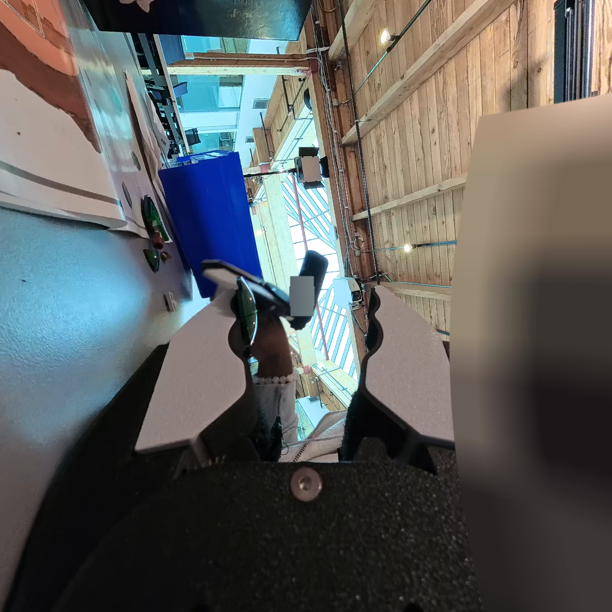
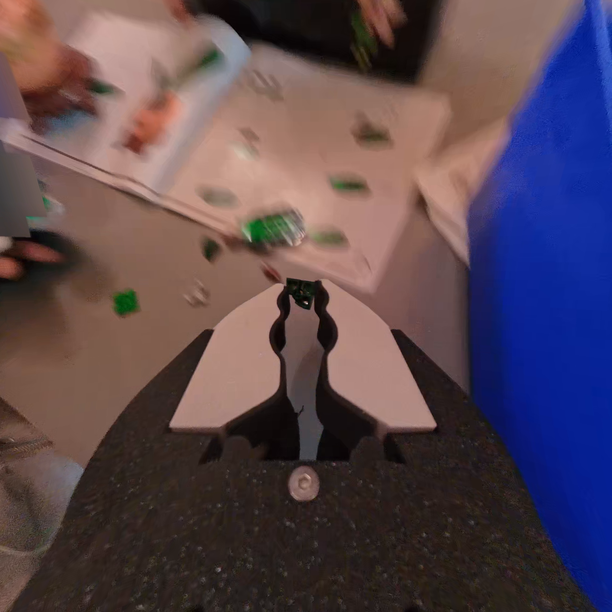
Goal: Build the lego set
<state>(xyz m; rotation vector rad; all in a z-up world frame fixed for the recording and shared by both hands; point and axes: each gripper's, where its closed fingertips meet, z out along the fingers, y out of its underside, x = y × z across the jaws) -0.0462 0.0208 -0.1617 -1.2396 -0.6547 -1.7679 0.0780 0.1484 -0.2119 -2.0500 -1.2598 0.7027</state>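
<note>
My right gripper (image 2: 300, 288) is shut on a small dark green lego piece (image 2: 301, 293) and holds it above the table, just in front of the open instruction booklet (image 2: 298, 149). This view is motion-blurred. A green studded plate (image 2: 273, 228) lies on the booklet's near edge. My left gripper (image 1: 304, 298) is wide open and turned sideways, with the table at its left. A dark green curved piece (image 1: 247, 318) lies against the inner side of its left finger (image 1: 205, 357); I cannot tell what holds it. The right gripper (image 1: 231, 276) and a hand (image 1: 271, 347) show just beyond.
A tall blue box (image 2: 543, 265) stands at the right, also in the left wrist view (image 1: 208, 218). Loose green pieces (image 2: 125, 302) (image 1: 152, 260), a red-brown piece (image 1: 158, 243) and a pale piece (image 2: 198, 293) lie on the grey table (image 2: 99, 347). A hand (image 2: 23, 255) is at the left edge. My hands' fingertips stand some 20 centimetres from each other. The left gripper is farther from the green studded plate (image 2: 273, 228), some 15 centimetres, than the right, some 7 centimetres.
</note>
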